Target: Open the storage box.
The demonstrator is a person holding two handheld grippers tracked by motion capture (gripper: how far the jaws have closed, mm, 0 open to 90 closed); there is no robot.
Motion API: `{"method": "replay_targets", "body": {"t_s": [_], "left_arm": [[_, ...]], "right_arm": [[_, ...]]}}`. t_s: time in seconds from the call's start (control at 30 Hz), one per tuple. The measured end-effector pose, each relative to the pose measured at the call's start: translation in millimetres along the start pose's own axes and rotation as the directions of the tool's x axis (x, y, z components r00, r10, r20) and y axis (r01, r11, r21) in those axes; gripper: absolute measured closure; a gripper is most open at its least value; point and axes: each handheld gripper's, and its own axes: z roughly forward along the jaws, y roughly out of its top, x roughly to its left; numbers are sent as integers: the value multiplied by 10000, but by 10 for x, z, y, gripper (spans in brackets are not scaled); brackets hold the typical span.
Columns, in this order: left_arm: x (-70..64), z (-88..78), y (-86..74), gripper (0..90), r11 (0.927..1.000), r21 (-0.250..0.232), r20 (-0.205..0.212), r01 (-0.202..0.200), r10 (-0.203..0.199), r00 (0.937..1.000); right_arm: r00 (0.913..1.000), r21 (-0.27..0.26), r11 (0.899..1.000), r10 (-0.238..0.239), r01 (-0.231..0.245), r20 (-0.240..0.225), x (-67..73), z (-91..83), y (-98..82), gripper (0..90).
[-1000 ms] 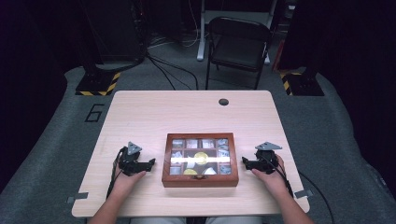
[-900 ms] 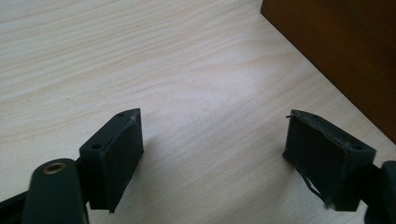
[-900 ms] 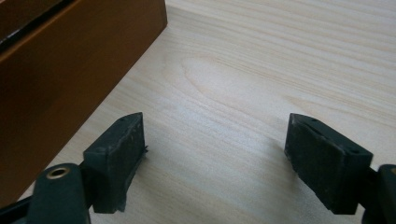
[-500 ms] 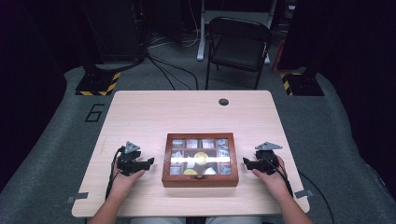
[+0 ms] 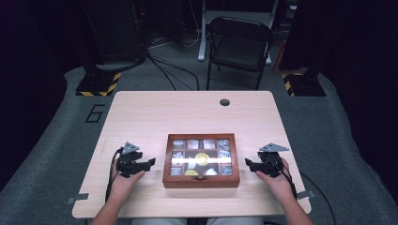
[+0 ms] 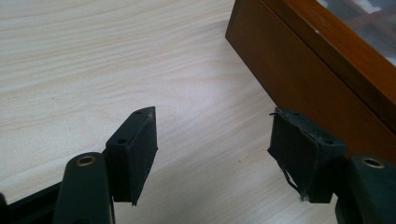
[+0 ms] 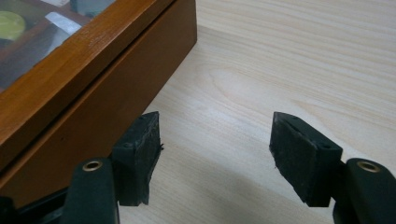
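A brown wooden box (image 5: 201,181) with a glass lid lies at the table's near middle, with small items in its compartments. My left gripper (image 5: 151,164) rests on the table left of the box, pointing at its side. In the left gripper view the gripper (image 6: 212,135) is open over bare wood, with the box wall (image 6: 303,79) just beyond its right jaw. My right gripper (image 5: 247,164) mirrors it on the box's right. In the right gripper view it (image 7: 215,135) is open and empty, with the box (image 7: 93,93) beside its left jaw. Both pairs of jaws have just been closing partway, with nothing between them.
The light wooden table (image 5: 187,112) has a dark round hole (image 5: 225,102) near its far edge. A black folding chair (image 5: 239,44) stands behind the table. Cables and stand bases lie on the grey floor beyond.
Both hands stay beside the box. Each gripper's jaws look a little narrower than a second ago, and the right gripper sits slightly higher.
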Motion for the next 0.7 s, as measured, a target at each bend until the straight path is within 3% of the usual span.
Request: {"method": "replay_targets", "body": {"t_s": [0.27,0.7], "left_arm": [[-55,-43,13,333,9997,19,-57,-251,251,9997],[-94,-115,15,342,9999,-77,143,-150,151,9998]], "right_arm": [[9999,-59,10000,77,-78,-134,30,-69,9,332],[9991,-206,9998,-14,5,-431,93,-125,16,333]]}}
